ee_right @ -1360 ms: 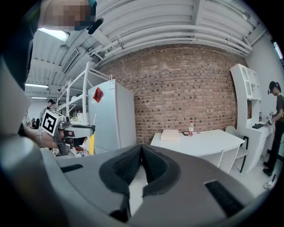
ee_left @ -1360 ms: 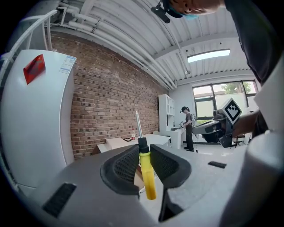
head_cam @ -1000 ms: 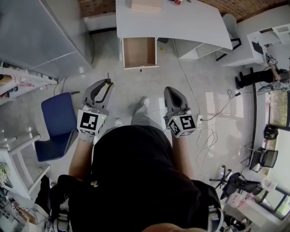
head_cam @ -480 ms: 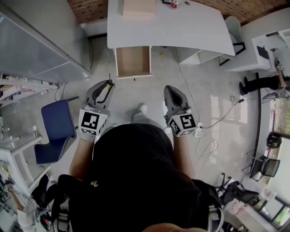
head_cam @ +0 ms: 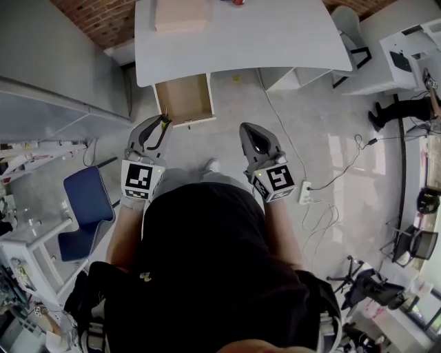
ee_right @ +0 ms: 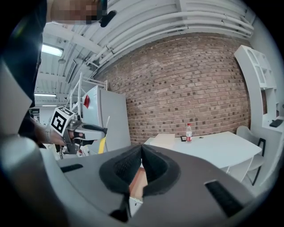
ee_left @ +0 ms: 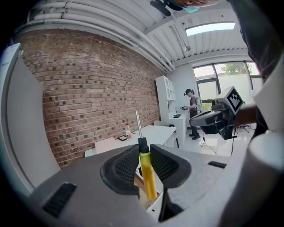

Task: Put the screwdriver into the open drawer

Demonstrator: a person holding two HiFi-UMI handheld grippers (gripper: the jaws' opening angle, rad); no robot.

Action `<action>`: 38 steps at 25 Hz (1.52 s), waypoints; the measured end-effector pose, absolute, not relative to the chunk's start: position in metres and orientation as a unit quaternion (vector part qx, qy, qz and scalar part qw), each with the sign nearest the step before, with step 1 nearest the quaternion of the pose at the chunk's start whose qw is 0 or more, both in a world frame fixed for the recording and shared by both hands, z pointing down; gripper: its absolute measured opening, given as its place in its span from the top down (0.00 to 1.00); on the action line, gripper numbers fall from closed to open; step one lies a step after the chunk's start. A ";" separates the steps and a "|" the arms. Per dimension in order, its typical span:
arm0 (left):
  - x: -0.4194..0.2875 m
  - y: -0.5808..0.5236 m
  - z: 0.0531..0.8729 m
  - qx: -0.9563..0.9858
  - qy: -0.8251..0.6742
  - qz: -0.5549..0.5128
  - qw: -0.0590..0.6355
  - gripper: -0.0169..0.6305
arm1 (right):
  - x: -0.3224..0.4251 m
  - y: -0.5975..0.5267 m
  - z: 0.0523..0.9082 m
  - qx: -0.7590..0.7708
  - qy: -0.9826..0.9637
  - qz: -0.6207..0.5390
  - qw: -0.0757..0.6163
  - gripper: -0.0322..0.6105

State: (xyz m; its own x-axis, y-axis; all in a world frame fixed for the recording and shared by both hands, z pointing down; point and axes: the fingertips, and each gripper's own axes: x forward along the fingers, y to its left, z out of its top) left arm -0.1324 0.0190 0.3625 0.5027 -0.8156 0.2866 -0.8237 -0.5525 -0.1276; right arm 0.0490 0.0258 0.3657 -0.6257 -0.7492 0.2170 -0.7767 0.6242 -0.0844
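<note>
Yellow screwdriver (ee_left: 147,174): yellow handle, black collar and bare metal shaft; it stands nearly upright between the 2 pads of the left gripper, shaft pointing away from the gripper, and it is not in the drawer.
Left gripper (ee_left: 144,160): jaws clamped on the screwdriver's handle; in the head view its tip lies just beside the front edge of the drawer, near that edge's left corner.
Right gripper (ee_right: 141,165): jaws pressed together with nothing between them; it is held level with the left gripper and well apart from it, over the floor and to the right of the drawer.
Drawer (head_cam: 183,99): pulled open from under the near edge of the desk, close to the desk's left corner; its brown wooden bottom shows.
Desk (head_cam: 275,36): white top against the brick wall.
Box (head_cam: 180,14): flat cardboard, on the desk near the far left corner, above the drawer.
Bottle (ee_right: 188,131): small and clear with a red cap, upright on the desk near the wall.
Chair (head_cam: 86,196): blue seat, on the floor to the left of the person.
Power strip (head_cam: 304,193): white, on the floor just to the right of the right gripper, cable trailing off.
Bystander (ee_left: 193,113): stands far off by the white shelves.
</note>
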 end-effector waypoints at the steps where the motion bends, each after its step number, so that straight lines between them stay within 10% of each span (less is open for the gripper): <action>1: -0.124 0.013 0.363 0.870 -0.467 0.160 0.014 0.85 | 0.054 0.022 0.366 0.427 -0.897 0.087 0.079 0.94; 38: -0.082 -0.130 0.651 0.886 -0.233 0.324 0.238 0.85 | 0.083 -0.058 0.462 0.600 -0.755 0.228 0.137 0.94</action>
State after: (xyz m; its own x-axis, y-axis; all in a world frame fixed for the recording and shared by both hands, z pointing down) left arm -0.0818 -0.1297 0.6511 0.6820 -0.2590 0.6840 -0.5666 -0.7784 0.2703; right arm 0.0833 -0.0584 0.4623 -0.2437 -0.8430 0.4796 -0.9675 0.1772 -0.1803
